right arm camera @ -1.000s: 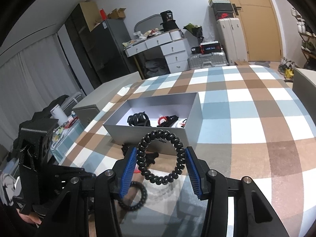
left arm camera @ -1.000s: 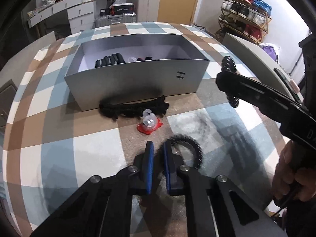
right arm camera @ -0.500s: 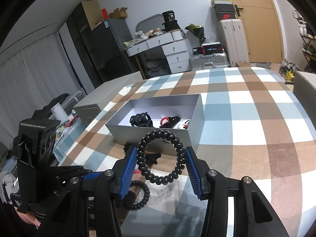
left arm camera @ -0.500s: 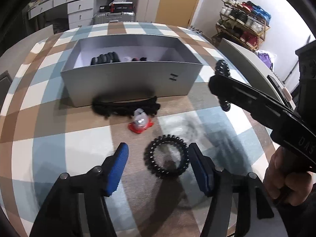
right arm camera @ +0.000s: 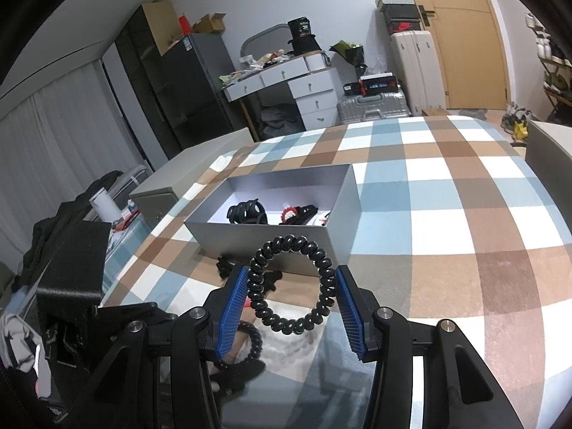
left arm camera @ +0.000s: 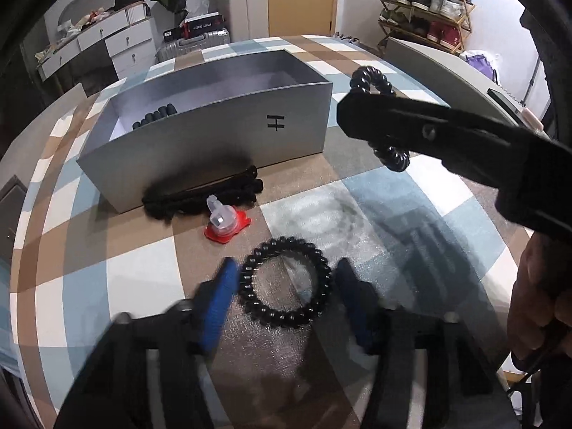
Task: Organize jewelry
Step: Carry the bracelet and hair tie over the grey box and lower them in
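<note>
Right gripper [right arm camera: 291, 298]: clamped on a black coil tie [right arm camera: 291, 284], held in the air short of the box [right arm camera: 343, 221].
Left gripper [left arm camera: 286, 295]: spread wide around a second tie [left arm camera: 284, 287] lying on the table [left arm camera: 411, 221].
Done: clips already in the box.
Left: both ties, a red clip [left arm camera: 226, 227] and a black clip [left arm camera: 203, 198] beside the box.

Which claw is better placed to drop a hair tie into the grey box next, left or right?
Right. The right claw already grips a black coil hair tie in the air near the grey box. The left claw is open around a second hair tie lying on the table, not yet grasped.
</note>
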Motion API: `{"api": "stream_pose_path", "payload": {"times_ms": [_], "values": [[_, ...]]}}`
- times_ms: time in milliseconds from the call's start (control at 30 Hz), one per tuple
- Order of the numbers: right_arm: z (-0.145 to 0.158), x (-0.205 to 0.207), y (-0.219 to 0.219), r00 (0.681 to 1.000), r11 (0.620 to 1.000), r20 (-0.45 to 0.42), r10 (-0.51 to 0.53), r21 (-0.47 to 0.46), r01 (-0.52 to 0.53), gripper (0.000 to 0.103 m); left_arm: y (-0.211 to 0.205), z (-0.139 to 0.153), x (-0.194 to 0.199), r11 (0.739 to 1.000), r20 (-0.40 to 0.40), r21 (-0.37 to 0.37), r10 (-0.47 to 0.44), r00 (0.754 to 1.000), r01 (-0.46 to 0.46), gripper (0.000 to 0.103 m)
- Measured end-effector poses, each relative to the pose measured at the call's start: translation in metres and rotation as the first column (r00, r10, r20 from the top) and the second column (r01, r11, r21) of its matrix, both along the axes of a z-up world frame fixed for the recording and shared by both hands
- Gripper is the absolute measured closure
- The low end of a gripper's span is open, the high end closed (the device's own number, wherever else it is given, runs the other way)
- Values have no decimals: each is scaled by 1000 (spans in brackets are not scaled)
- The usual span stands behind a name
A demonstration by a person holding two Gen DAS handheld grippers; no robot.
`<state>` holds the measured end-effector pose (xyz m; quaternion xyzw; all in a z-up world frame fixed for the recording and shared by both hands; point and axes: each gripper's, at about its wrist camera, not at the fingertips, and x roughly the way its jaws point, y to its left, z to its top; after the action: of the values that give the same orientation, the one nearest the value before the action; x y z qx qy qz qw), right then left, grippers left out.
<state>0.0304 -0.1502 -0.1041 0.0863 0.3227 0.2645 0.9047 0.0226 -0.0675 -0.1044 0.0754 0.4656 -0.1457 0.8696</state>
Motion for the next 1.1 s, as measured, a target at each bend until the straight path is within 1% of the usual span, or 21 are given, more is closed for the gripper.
{"api": "stream_pose_path", "payload": {"times_ms": [67,100,133,167,233,333,467,533,667,800,900,967,1100], "values": [[1,0,-1,1000,1000,3,-3,2,3,54,2,1,1,1000,-8,-2,-8,1000,8,65],[2,0,-1,1000,1000,4,-3,4,3,54,3,2,-1,1000,-8,-3,-10,1000,10,66],[3,0,-1,1000,1000,7,-3,5,3,54,5,2,-2,1000,-3,6,-11,1000,11,67],[4,0,-1,1000,1000,10,-4,5,4,54,5,3,-4,999,14,31,-13,1000,12,67],[6,1,-1,1000,1000,16,-2,4,2,54,8,7,-5,999,35,40,-5,999,4,67],[11,3,1,999,1000,32,2,0,-2,54,15,17,-5,1000,59,14,12,998,-13,67],[19,8,2,999,1000,52,8,-8,-8,54,29,38,-4,999,114,-22,47,992,-45,67],[24,12,3,998,1000,62,14,-8,-14,54,37,50,0,998,150,-28,68,986,-64,67],[32,23,5,997,1000,77,22,-3,-22,54,49,62,15,994,190,-55,98,977,-89,67],[39,34,11,995,999,96,36,-19,-34,54,58,69,27,990,214,-99,122,969,-102,67],[42,44,18,993,998,101,54,-31,-51,54,60,73,36,986,225,-142,123,966,-93,67],[42,51,22,993,997,98,64,-43,-60,54,62,74,44,981,220,-175,123,968,-85,67],[40,65,29,993,995,89,81,-60,-76,55,62,70,63,967,181,-249,101,978,-54,67]]}}
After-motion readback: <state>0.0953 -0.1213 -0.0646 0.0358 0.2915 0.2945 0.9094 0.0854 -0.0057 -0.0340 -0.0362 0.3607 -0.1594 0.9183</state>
